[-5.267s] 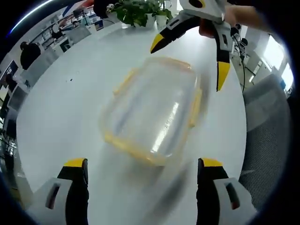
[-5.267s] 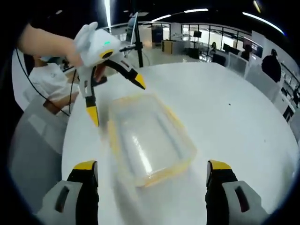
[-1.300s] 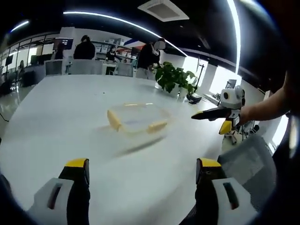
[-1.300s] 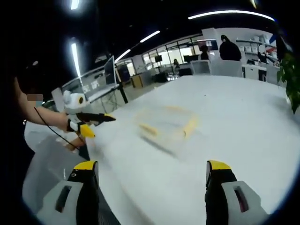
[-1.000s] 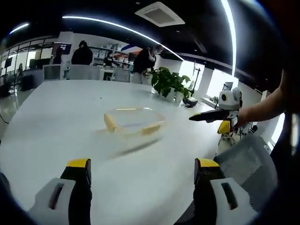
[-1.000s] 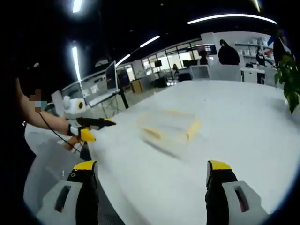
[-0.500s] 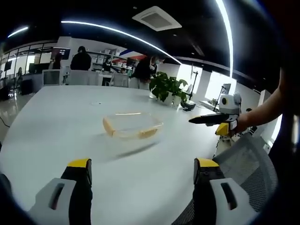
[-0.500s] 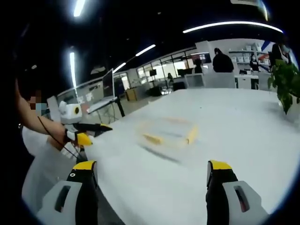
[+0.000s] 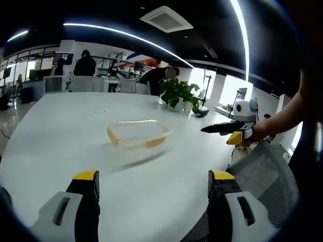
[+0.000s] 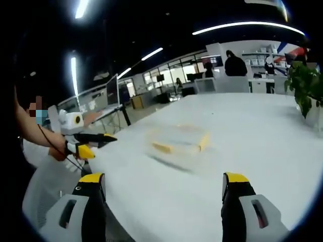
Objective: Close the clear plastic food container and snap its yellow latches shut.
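**Container flat on the bench, both tools held off it**

In the left gripper view we see the container (image 9: 139,133) lying flat on the white bench (image 9: 60,126), lid on top. Its long axis runs roughly across that view, from a yellow latch (image 9: 113,136) at the left end toward the right end, which points toward the plant (image 9: 179,93). A yellow edge runs along the near long side; we cannot tell whether the latches are snapped down.

Our left tool (image 9: 149,184) has its yellow-tipped jaws wide apart, holding nothing. The container lies well ahead of it, between the lines of the two jaws and a little to the left, not touching.

The right tool (image 9: 222,128) comes in from the right of that view, held in a hand (image 9: 255,133) over the bench edge, its dark jaw pointing toward the container's right end and well apart from it. A mesh chair (image 9: 267,166) sits below it.

In the right gripper view the container (image 10: 176,141) is blurred; yellow shows at its near left corner and right end. Our right tool (image 10: 164,186) has its jaws wide apart and empty, the container well ahead between them. The left tool (image 10: 93,141) shows at the left, off the bench edge and well clear of the container.

People stand at the far end of the room.
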Tool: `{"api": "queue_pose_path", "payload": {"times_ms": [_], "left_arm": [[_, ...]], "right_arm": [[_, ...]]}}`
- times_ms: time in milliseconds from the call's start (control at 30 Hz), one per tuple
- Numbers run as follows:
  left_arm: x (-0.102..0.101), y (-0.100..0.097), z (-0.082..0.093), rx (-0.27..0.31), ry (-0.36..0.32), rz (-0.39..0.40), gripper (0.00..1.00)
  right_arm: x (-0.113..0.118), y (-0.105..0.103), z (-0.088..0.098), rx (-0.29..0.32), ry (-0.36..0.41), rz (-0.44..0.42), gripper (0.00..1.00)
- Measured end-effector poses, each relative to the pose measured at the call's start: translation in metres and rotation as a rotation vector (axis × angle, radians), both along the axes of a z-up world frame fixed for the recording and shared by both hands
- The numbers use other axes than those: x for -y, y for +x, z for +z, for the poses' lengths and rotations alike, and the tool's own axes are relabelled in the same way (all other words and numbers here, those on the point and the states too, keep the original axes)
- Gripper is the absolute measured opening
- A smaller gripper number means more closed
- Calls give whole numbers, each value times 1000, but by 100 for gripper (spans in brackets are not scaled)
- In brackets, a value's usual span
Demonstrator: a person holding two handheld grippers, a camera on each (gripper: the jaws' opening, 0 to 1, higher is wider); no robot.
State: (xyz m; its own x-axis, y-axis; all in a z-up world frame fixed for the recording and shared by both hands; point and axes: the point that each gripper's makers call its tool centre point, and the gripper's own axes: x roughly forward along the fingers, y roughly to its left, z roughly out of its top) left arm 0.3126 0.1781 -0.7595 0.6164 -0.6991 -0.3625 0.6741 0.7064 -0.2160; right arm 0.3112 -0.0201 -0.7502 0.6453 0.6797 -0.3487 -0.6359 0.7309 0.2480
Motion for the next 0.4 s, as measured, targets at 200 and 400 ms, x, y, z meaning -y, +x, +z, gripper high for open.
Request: {"api": "queue_pose_path", "payload": {"times_ms": [200,400], "left_arm": [[7,-3,-2,-18,-9,0,90],[14,-9,-3,-21,-4,-14,90]], "right_arm": [[0,-3,-2,-2,-8,-5,96],[0,-6,-1,-3,-8,-6,95]]}}
